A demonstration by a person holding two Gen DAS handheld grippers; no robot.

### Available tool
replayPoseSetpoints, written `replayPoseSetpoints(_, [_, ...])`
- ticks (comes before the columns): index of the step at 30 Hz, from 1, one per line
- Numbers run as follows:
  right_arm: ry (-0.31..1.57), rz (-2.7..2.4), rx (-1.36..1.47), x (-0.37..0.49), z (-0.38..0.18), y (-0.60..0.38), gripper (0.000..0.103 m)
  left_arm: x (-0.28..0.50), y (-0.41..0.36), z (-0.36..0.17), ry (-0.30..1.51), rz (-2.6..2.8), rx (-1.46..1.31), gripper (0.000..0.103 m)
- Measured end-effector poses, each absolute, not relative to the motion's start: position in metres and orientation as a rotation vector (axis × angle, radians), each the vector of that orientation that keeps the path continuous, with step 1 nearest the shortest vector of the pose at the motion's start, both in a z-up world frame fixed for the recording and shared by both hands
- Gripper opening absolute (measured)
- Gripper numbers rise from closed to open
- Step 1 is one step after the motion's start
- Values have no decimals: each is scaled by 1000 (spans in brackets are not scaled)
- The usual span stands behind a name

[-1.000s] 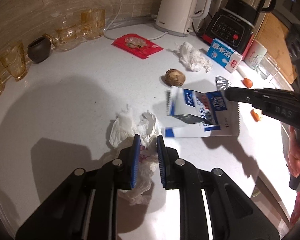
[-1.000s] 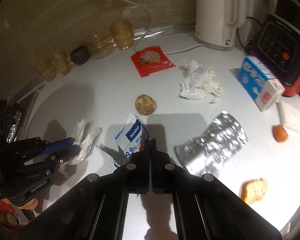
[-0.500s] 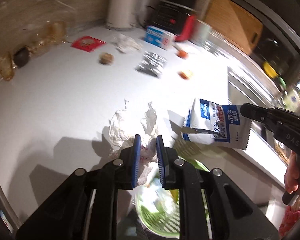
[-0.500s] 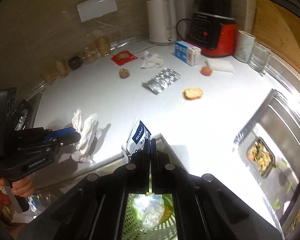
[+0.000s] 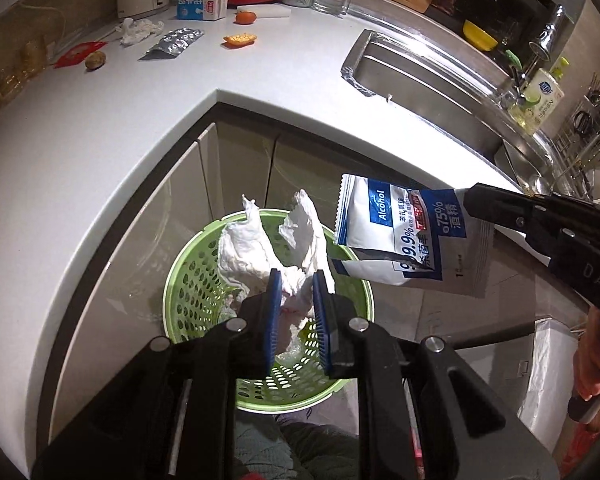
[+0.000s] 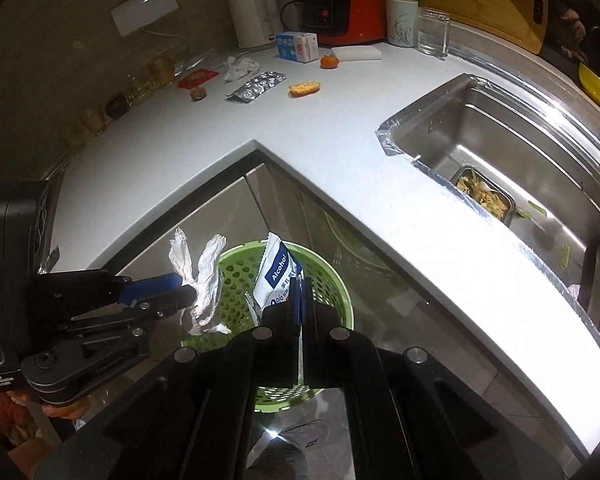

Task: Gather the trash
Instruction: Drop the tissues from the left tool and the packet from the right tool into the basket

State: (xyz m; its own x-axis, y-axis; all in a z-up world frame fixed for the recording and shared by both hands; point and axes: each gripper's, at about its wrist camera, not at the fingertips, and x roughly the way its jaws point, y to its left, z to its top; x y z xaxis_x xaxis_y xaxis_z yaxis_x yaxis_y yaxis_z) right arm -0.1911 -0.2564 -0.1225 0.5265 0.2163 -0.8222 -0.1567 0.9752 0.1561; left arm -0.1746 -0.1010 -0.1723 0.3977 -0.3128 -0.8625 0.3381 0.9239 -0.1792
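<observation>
My left gripper (image 5: pixel 294 286) is shut on a crumpled white tissue (image 5: pixel 260 244) and holds it over a green perforated basket (image 5: pixel 188 280) on the floor by the counter corner. My right gripper (image 6: pixel 300 286) is shut on a white and blue alcohol wipes packet (image 6: pixel 274 280), also above the basket (image 6: pixel 236 276). The packet (image 5: pixel 396 232) hangs right of the tissue in the left wrist view. The left gripper with the tissue (image 6: pixel 202 276) shows at the left of the right wrist view.
On the white counter (image 6: pixel 300 148) lie a foil blister pack (image 6: pixel 256 86), another tissue (image 6: pixel 240 68), a red wrapper (image 6: pixel 198 78), a milk carton (image 6: pixel 296 46), orange scraps (image 6: pixel 304 88) and a brown lump (image 6: pixel 197 93). A steel sink (image 6: pixel 500 148) is at the right.
Both grippers have pulled back from the counter with the tissue and the packet and now hang over the green basket below the counter corner.
</observation>
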Motion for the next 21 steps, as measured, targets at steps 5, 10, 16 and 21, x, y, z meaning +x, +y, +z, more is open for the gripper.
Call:
replayPoseSetpoints(5, [997,224,66,-202,-126,-258,2,-173,-106,-190,1148,-405,18,27])
replayPoseSetpoints(10, [1000,235,65,-204,-129,-257,2,-170,-107,-205,1195,-371,1,50])
replayPoseSetpoints(16, [996,245,63,-204,-128,-256,2,-173,-103,-195,1177,-347,3,60])
replayPoseSetpoints(21, [989,258,55,-200,-131,-250,2,-177,-87,-162,1114,-316,-1,70])
